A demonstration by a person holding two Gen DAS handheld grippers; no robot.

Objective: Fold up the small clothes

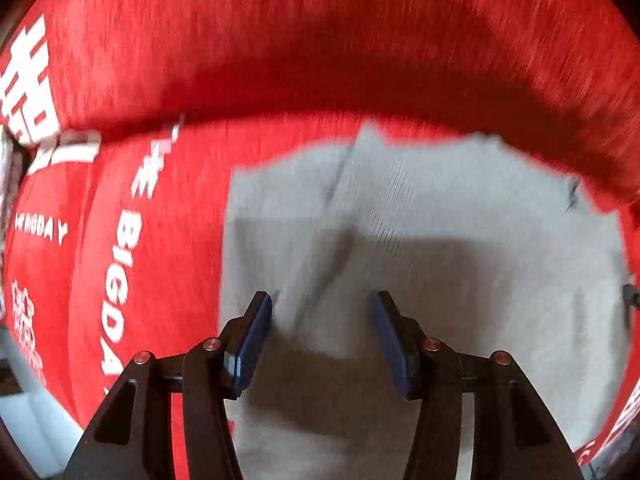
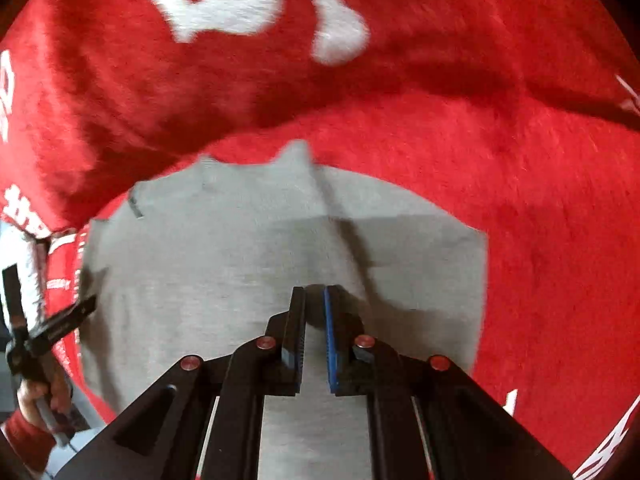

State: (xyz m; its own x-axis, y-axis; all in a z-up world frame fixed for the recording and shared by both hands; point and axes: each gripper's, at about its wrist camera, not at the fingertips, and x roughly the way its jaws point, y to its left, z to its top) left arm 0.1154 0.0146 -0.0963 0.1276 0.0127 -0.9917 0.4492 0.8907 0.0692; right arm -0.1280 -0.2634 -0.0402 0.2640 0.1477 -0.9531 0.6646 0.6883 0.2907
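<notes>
Our left claw (image 1: 322,334) is wide with nothing in it over the grey cloth (image 1: 420,240) on the red blanket (image 1: 320,40), our right claw (image 2: 314,330) is pinched closed and looks empty, and we might grab blanket too.

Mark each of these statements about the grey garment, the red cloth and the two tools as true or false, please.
1. The grey garment lies on a red cloth. True.
2. The red cloth is plain, without print. False: it carries white lettering.
3. The left tool has its jaws apart. True.
4. The right tool stands wide open. False: its jaws are nearly together.
5. The grey garment has bright stripes. False: it looks plain grey.
</notes>
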